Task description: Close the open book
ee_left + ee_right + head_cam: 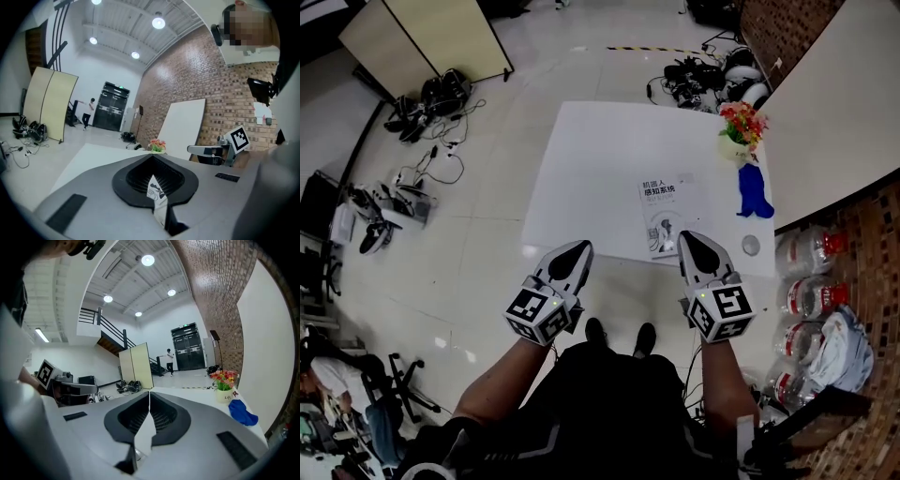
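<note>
On the white bench (581, 169), near its front edge, the book (664, 217) lies closed, cover up. Left tongs (578, 248) clenched, just off the front edge. Right tongs (691, 239) clenched, tip overlapping the book's near-right corner in head view. Flower pot (741, 131) and blue cloth (756, 195) sit beyond.

Large lab or studio hall: red brick wall (187, 84), high ceiling with round ceiling lamps (147, 259), beige folding partition panels (422, 42), black cables and gear (427, 98) strewn across glossy pale floor (487, 281).
</note>
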Demonstrator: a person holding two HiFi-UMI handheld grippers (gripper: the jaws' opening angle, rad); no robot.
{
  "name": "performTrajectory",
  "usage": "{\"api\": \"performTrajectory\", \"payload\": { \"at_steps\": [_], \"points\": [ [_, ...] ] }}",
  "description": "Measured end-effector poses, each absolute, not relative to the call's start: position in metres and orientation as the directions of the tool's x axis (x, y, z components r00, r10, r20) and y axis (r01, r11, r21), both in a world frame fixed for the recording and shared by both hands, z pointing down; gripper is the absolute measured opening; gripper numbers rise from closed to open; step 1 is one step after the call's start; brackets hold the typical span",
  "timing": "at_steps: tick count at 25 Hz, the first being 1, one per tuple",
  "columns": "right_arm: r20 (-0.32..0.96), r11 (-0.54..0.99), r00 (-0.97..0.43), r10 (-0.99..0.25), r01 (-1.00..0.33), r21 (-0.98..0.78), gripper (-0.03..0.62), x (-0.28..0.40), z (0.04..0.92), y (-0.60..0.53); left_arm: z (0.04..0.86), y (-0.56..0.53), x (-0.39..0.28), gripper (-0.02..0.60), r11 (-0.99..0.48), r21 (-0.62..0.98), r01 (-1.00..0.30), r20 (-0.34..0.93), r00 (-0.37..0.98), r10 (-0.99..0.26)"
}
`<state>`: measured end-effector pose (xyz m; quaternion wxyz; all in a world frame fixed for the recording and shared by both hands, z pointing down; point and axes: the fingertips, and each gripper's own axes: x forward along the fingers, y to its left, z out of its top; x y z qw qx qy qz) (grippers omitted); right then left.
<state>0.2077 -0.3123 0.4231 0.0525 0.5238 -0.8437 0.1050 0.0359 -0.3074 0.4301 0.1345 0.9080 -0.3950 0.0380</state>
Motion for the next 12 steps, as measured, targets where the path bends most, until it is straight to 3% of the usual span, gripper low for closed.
{"api": "performTrajectory", "payload": {
  "at_steps": [7,12],
  "points": [
    [0.153,0.527,-0.533,-0.832,-0.846,-0.081,0.003,0.203,0.41,-0.277,0.42,-0.27,0.024,-0.005,-0.57,0.164,-0.805,0.173,0.592,-0.787],
    [0.171,0.518,-0.512,-0.842,-0.855,-0.013,0.003,0.178,0.401,-0.233,0.401,-0.215,0.013,-0.005,-0.618,0.109,-0.779,0.116,0.627,-0.77]
  ]
}}
